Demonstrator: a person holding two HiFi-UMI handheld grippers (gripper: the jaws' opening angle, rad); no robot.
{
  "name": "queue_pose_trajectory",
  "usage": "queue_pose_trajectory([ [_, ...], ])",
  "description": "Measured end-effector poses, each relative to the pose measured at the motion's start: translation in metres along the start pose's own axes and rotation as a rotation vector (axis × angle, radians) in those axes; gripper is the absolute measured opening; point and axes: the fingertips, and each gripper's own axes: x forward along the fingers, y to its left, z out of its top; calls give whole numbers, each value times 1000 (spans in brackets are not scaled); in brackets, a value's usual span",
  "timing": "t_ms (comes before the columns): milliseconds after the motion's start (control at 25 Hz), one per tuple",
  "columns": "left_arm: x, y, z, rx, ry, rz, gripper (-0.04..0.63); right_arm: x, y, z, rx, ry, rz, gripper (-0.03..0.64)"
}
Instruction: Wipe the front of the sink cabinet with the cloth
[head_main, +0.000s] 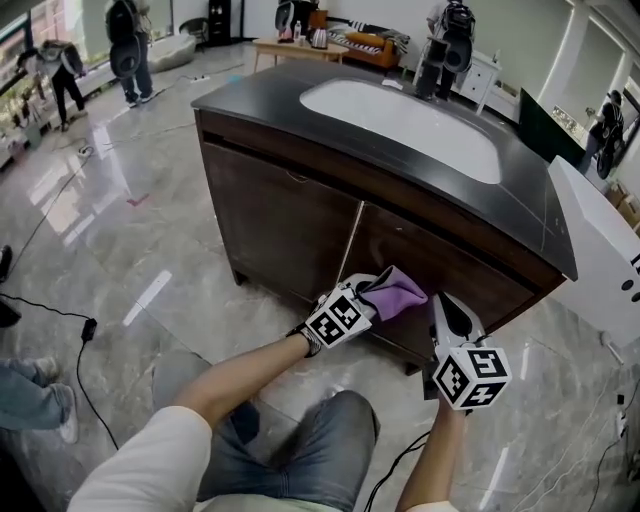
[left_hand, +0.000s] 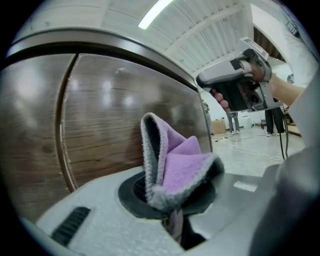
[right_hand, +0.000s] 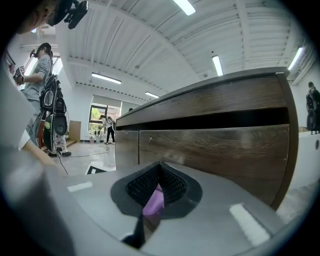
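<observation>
The sink cabinet (head_main: 290, 225) has dark wood doors under a black top with a white basin (head_main: 410, 120). My left gripper (head_main: 368, 298) is shut on a folded purple cloth (head_main: 400, 292) with grey edging, held close to the right door low down. In the left gripper view the cloth (left_hand: 182, 170) stands up out of the jaws (left_hand: 172, 200) right beside the door (left_hand: 100, 115). My right gripper (head_main: 447, 305) hangs just right of the cloth, pointing at the cabinet. Its jaws (right_hand: 159, 172) are shut; a purple sliver shows deep in the gap.
I kneel on a glossy marble floor (head_main: 150, 260), knees (head_main: 300, 440) before the cabinet. A white unit (head_main: 600, 250) stands at the right. A black cable (head_main: 60, 320) and another person's legs (head_main: 40, 395) lie at the left. Several people stand in the background.
</observation>
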Motion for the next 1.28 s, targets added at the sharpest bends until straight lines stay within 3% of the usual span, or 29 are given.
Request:
queue_pose_trajectory([
  [120,-10,16,-2,-48,-4,44,46,8,3,-3,7,2,20,8],
  [440,-38,48,-13,-73,17,140,46,23,22,-3,-3,8,85,8],
  [800,-68,86,-25,-67,55,158,46,47,41,-13,-15,25,150,8],
  [1280,-119,142,-44,-83,16,206,51,92,79,-26,-40,62,208,8],
])
